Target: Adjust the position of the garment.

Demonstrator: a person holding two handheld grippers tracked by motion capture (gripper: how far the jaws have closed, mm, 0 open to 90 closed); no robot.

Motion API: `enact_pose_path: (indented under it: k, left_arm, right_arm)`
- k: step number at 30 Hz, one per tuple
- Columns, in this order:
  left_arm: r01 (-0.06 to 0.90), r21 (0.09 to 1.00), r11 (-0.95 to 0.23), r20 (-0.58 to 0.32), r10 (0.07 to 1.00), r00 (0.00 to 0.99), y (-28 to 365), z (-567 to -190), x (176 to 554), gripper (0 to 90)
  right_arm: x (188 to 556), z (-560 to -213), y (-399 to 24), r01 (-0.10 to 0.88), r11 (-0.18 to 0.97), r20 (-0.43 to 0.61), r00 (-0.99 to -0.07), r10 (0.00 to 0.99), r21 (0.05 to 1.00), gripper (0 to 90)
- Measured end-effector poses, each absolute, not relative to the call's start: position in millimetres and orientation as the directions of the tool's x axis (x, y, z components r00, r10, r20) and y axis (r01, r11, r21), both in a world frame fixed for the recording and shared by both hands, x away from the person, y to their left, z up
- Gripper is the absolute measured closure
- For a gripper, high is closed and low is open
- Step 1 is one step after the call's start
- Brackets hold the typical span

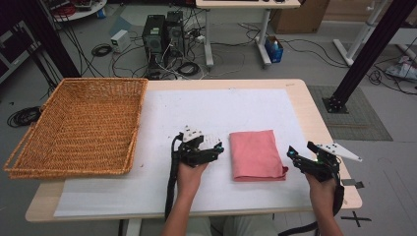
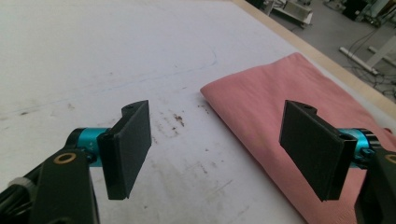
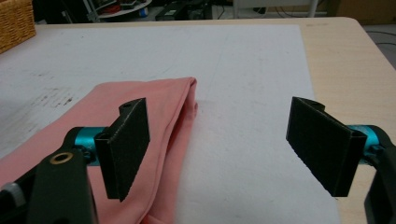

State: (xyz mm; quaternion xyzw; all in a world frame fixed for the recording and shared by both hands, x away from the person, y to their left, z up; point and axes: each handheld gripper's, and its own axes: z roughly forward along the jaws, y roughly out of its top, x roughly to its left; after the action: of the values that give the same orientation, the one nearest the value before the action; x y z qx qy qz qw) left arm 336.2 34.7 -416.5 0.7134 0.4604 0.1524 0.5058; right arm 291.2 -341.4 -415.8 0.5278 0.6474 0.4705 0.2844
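Note:
A folded pink cloth [image 1: 256, 155] lies flat on the white sheet [image 1: 221, 105], between my two hands. My left gripper [image 1: 218, 147] hovers just left of the cloth with its jaws pointing at it. In the left gripper view the left gripper [image 2: 217, 119] stands open, and the cloth [image 2: 280, 88] reaches under its right-hand jaw. My right gripper [image 1: 299, 151] sits at the cloth's right edge. In the right gripper view the right gripper [image 3: 219, 105] is open wide, with the cloth's folded edge [image 3: 182, 107] below its left-hand jaw. No pad presses on the fabric.
A large wicker basket [image 1: 78, 125] stands on the table's left side, its corner also in the right gripper view [image 3: 16, 18]. The bare wooden table edge [image 1: 322, 123] runs along the right. Computers and cables lie on the floor behind the table.

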Motion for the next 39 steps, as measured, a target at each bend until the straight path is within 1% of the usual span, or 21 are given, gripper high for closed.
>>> enact_pose_path:
  k: [3,6,9,13,16,18,22,26,27,28,30,32,34,39]
  left_arm:
    - [0.521,0.849,-0.090,-0.254,0.795,0.552,19.6,-420.7,341.0,25.3]
    - [0.539,0.836,-0.097,-0.275,0.777,0.566,6.3,-424.9,345.1,25.3]
    - [0.573,0.812,-0.108,-0.290,0.778,0.558,-6.5,-431.5,349.6,25.3]
    - [0.623,0.772,-0.125,-0.329,0.760,0.560,-21.9,-441.5,354.6,25.3]
    - [0.644,0.753,-0.133,-0.371,0.722,0.583,-30.6,-448.4,356.9,25.3]
    - [0.656,0.740,-0.148,-0.366,0.730,0.577,-35.1,-452.2,358.2,25.3]
    - [0.655,0.742,-0.144,-0.366,0.732,0.575,-37.3,-453.1,357.6,25.3]
    - [0.643,0.749,-0.163,-0.361,0.713,0.601,-40.8,-454.0,355.9,26.6]
    - [0.636,0.752,-0.173,-0.352,0.710,0.610,-41.5,-454.2,355.8,30.1]
    - [0.632,0.751,-0.190,-0.345,0.704,0.621,-42.1,-454.3,355.4,38.8]
    - [0.620,0.755,-0.213,-0.319,0.707,0.631,-43.7,-454.4,353.8,64.0]
    - [0.605,0.765,-0.223,-0.303,0.705,0.642,-43.1,-453.1,353.5,76.0]
    - [0.610,0.766,-0.205,-0.320,0.701,0.637,-40.9,-452.6,354.1,79.7]
    - [0.595,0.783,-0.180,-0.321,0.703,0.635,-32.5,-448.5,353.6,81.5]
  right_arm:
    - [289.3,-418.0,-343.6,0.407,-0.020,0.134,-0.253,0.958,0.913,21.2]
    - [290.4,-419.1,-345.3,0.417,-0.018,0.135,-0.253,0.958,0.909,21.2]
    - [291.5,-418.9,-346.4,0.424,-0.037,0.149,-0.233,0.961,0.905,21.2]
    - [291.1,-418.5,-345.0,0.421,-0.030,0.145,-0.242,0.959,0.906,21.2]
    - [292.1,-420.0,-343.9,0.427,-0.031,0.153,-0.254,0.955,0.904,21.2]
    - [293.1,-421.0,-344.1,0.429,-0.037,0.161,-0.256,0.953,0.902,21.1]
    - [294.3,-420.9,-344.6,0.429,-0.040,0.163,-0.252,0.954,0.902,21.1]
    - [295.2,-421.5,-344.0,0.430,-0.041,0.166,-0.257,0.952,0.902,21.2]
    - [295.5,-421.8,-343.6,0.435,-0.043,0.169,-0.257,0.952,0.899,21.2]
    - [296.1,-422.1,-343.5,0.439,-0.044,0.171,-0.254,0.952,0.897,21.2]
    - [295.9,-422.1,-344.3,0.441,-0.051,0.177,-0.249,0.952,0.896,21.2]
    - [295.4,-421.7,-345.3,0.440,-0.056,0.181,-0.247,0.952,0.896,21.2]
    - [295.0,-421.3,-347.0,0.439,-0.057,0.180,-0.244,0.953,0.897,21.2]
    - [294.3,-422.3,-350.8,0.446,-0.091,0.205,-0.213,0.955,0.890,21.2]
